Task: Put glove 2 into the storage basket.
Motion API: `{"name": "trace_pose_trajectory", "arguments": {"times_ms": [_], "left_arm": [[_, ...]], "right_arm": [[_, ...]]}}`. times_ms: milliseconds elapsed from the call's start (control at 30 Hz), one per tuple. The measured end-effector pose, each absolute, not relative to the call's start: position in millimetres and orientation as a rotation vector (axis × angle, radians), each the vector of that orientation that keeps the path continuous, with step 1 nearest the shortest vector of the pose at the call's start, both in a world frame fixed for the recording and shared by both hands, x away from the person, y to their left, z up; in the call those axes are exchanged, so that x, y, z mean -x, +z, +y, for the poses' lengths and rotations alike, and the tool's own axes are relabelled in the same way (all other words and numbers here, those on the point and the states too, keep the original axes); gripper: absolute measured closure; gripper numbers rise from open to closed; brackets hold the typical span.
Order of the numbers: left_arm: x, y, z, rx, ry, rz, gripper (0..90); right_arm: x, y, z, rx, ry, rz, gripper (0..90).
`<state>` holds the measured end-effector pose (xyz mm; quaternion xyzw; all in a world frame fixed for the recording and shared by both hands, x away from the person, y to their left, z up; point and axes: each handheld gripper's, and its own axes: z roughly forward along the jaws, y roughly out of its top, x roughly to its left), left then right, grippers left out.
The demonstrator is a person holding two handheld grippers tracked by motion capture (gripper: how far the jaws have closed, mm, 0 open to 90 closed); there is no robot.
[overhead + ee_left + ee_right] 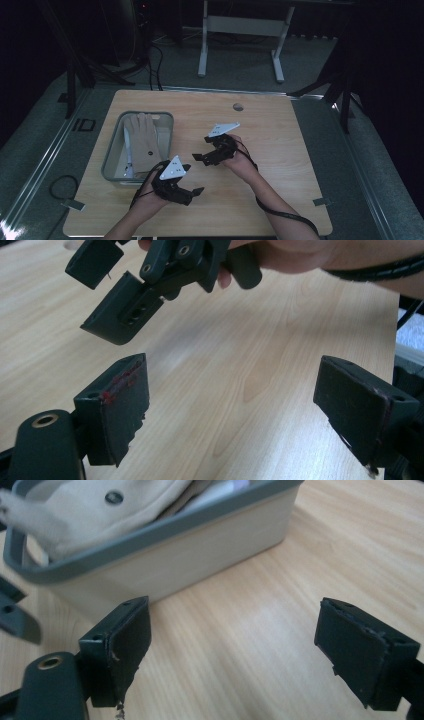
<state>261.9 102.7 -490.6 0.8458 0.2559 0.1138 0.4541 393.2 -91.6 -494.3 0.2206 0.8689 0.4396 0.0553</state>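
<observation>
Two grippers are in your hands above the wooden table (280,165), and both are wide open with nothing between the jaws. Beside them stands the grey bin (112,155) on the left part of the table, with a beige glove (142,142) lying inside. Your left gripper (192,192) is just near the bin's front corner; your right gripper (200,149) faces it. No writing can be read.
</observation>
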Motion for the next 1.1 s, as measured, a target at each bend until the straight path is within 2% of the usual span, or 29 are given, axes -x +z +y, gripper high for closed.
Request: {"name": "trace_pose_trajectory", "arguments": {"times_ms": [433,1100], "left_arm": [[-261.3,-523.0,86.6,-2.116,0.176,0.592,14.8],[-263.6,-547.2,73.8,-2.14,0.167,0.555,14.5]], "right_arm": [[-375.5,-518.7,-112.7,-0.655,1.328,2.674,14.9],[-353.6,-543.9,-172.1,-0.707,1.309,2.602,14.3]]}}
